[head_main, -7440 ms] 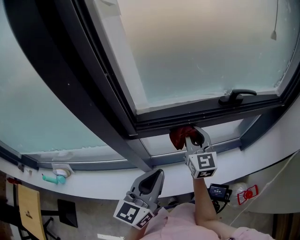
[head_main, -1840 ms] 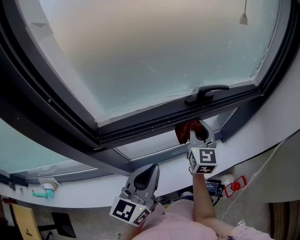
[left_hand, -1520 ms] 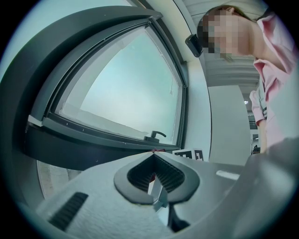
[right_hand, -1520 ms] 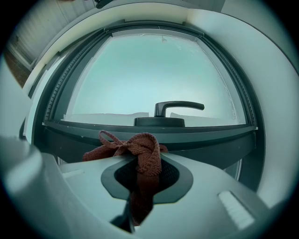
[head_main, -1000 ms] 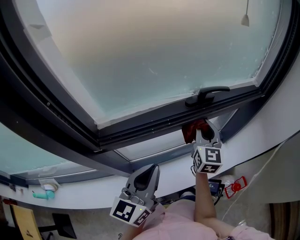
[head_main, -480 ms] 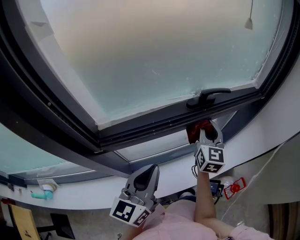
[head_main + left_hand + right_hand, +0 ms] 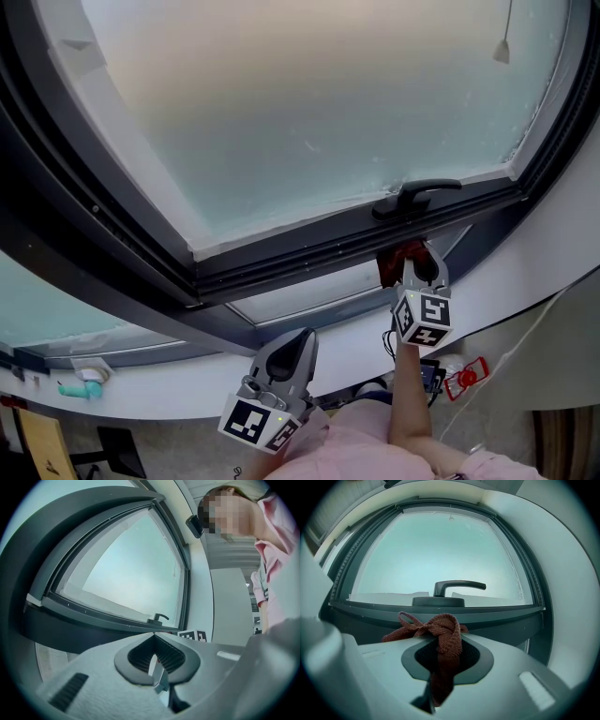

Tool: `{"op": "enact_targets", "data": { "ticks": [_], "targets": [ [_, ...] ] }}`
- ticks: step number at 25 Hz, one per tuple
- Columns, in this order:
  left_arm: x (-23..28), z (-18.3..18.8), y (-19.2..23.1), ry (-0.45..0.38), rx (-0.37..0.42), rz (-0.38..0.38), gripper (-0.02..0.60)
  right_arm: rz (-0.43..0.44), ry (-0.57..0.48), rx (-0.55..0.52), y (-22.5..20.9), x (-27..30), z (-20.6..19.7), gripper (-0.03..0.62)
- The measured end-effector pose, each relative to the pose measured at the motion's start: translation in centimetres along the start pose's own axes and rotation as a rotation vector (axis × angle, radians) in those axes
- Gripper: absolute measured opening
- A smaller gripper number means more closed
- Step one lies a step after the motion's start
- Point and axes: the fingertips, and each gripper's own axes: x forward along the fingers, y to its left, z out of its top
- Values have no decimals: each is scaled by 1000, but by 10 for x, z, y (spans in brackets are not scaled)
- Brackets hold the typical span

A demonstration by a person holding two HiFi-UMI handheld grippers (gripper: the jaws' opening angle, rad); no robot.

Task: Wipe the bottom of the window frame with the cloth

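Quick status from my end. My right gripper (image 7: 412, 266) (image 7: 445, 657) is reaching up at the window, and its 2 jaws are clamped on the red cloth (image 7: 395, 260) (image 7: 442, 631). In the right gripper view the cloth runs down between the pads as a thick strip. The rest bunches up in a knotty loop over the tips, spilling mostly toward the left.

That bunch sits right at the bottom of the window frame (image 7: 323, 248) (image 7: 497, 613), the dark rail under the frosted pane (image 7: 309, 103). It's directly below the black handle (image 7: 417, 196) (image 7: 455, 587). From the head view the cloth looks tucked up against the underside of the rail. I think it's touching, but I can't swear to it from these angles.

My left gripper (image 7: 298, 341) (image 7: 157, 662) hangs low, well away from the frame and down by the white sill (image 7: 169, 392). Its jaws are pressed together with nothing in them, and the left gripper view only shows a thin sliver of light between the pads. It's angled up toward the window, and I can spot the handle (image 7: 158, 618) far off in that view.

Other stuff around: a small teal thing (image 7: 80, 387) on the sill at far left, and a pull cord (image 7: 504, 49) dangling at top right.
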Motion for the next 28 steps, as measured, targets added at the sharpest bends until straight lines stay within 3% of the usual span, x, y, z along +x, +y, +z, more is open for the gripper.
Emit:
{"op": "enact_targets", "data": {
  "ticks": [19, 28],
  "targets": [
    [8, 2, -8, -27, 0, -17, 2, 16, 8, -8, -6, 3, 0, 54],
    [-13, 10, -3, -61, -14, -1, 2, 16, 62, -41, -2, -8, -1, 57]
  ]
}}
